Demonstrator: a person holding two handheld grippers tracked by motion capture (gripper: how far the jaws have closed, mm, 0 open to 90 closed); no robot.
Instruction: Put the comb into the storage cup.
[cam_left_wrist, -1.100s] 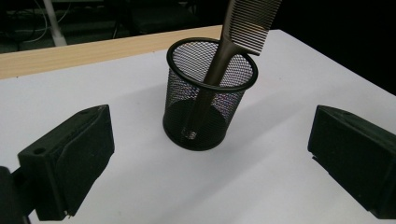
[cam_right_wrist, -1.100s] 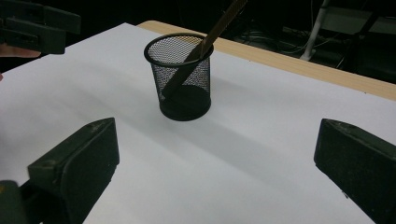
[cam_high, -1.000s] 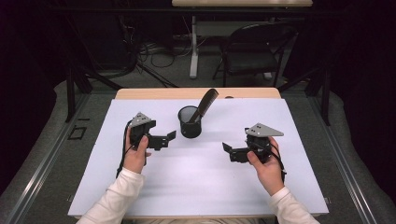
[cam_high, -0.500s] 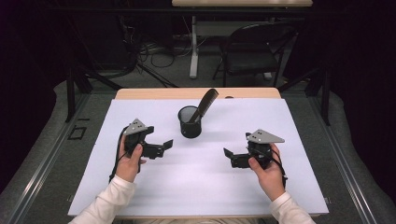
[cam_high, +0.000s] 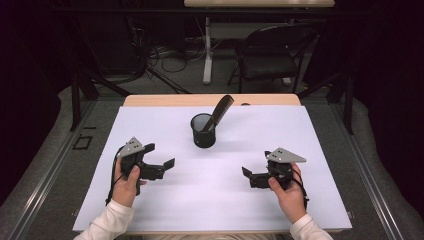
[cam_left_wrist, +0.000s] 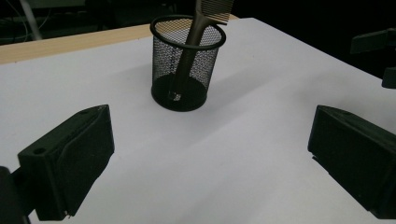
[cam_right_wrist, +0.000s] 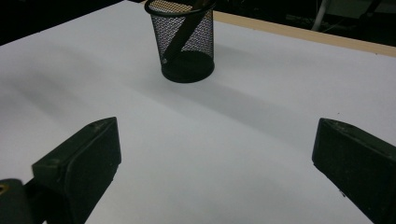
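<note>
Both grippers, left and right, sit low over the white table with jaws spread wide, holding nothing. Between and beyond them stands one black wire-mesh cup holding one brown comb, tilted. No writing is legible anywhere.

A: What stands ahead of the right tongs?
B: A black mesh cup upright on the white table, a dark comb leaning inside it.
A: And the jaws?
B: Spread wide, empty, well short of the cup.
</note>
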